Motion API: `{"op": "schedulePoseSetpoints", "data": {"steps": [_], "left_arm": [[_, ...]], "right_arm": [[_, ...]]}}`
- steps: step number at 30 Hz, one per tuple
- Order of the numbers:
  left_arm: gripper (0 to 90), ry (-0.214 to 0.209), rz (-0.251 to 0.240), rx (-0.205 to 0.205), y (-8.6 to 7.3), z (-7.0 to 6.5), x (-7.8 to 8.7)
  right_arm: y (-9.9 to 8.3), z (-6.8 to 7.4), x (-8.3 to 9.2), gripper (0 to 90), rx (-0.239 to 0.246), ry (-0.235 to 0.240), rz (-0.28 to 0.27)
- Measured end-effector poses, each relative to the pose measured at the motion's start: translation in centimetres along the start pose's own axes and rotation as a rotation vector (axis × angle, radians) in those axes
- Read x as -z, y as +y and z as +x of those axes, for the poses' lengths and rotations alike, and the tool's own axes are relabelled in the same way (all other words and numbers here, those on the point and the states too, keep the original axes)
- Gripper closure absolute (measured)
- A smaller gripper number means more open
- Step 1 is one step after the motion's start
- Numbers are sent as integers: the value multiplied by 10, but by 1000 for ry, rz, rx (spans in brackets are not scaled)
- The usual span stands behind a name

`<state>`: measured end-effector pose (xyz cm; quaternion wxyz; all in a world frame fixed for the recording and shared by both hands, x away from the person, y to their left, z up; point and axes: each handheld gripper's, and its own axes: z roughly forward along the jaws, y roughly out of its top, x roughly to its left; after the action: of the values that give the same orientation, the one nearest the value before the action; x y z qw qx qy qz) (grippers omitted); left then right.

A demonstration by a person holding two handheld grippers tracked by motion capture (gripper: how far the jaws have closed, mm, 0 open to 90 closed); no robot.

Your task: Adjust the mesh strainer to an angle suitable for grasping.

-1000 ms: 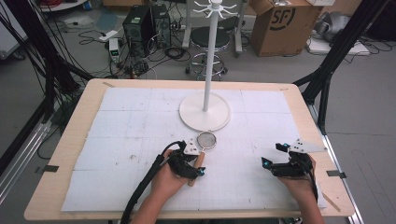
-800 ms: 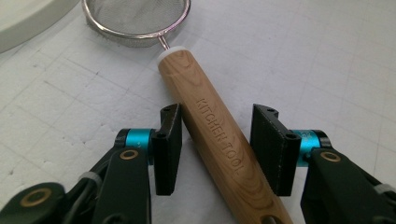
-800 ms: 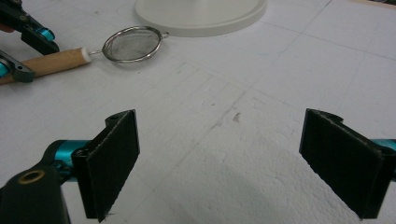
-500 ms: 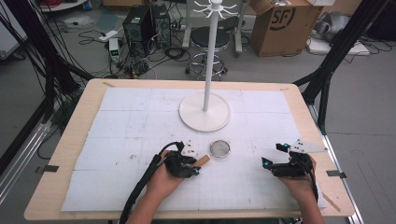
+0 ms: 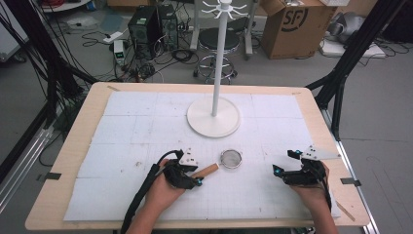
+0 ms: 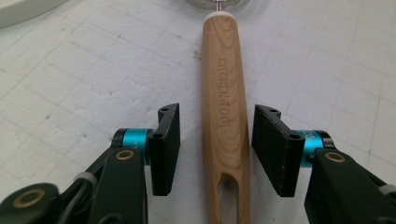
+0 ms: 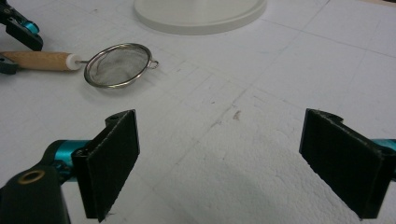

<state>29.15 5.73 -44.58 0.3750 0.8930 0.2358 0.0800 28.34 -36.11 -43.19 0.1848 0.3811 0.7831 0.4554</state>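
A small mesh strainer (image 5: 231,158) with a wooden handle (image 5: 205,170) lies flat on the white mat. My left gripper (image 5: 195,174) is open, one jaw on each side of the handle. In the left gripper view the handle (image 6: 223,93), stamped "KITCHEN TOOL", runs between the pads (image 6: 166,149) with a gap on both sides of my left gripper (image 6: 217,144). My right gripper (image 5: 282,162) rests open at the front right with nothing between its jaws. The right gripper view shows that gripper (image 7: 224,158) over bare mat, with the strainer (image 7: 119,65) off to its far left.
A white hanger stand with a round base (image 5: 213,117) and a tall pole (image 5: 217,63) rises behind the strainer. The white gridded mat (image 5: 136,126) covers most of the wooden table (image 5: 78,126). Boxes, cables and a stool sit on the floor beyond.
The strainer came down from beside the stand base toward the front right and now lies on the mat. My left gripper's jaws have opened off its handle. The right gripper stayed put.
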Motion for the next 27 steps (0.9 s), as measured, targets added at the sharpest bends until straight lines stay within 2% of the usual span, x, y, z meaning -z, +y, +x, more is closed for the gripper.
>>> {"op": "schedulePoseSetpoints", "data": {"steps": [2, 3, 6, 15, 19, 23, 27], "left_arm": [[548, -4, -10, 7, -3, 1, 2], [564, 0, -5, -7, -4, 2, 3], [665, 9, -2, -6, -4, 1, 4], [674, 19, 1, -49, -1, -3, 2], [684, 13, -3, -71, 7, -11, -6], [685, 18, 2, -112, 15, -19, -13], [686, 1, -4, -131, 21, -27, -20]], "right_arm": [[0, 0, 1, 112, 3, -2, -5], [0, 0, 1, 112, 3, -2, -6], [0, 0, 0, 112, 0, -4, -4], [0, 0, -1, 112, 7, -2, -4], [1, 1, -1, 112, 1, 0, -1], [1, 1, 0, 112, 1, 2, -5], [1, 1, 0, 112, 2, 3, -7]]}}
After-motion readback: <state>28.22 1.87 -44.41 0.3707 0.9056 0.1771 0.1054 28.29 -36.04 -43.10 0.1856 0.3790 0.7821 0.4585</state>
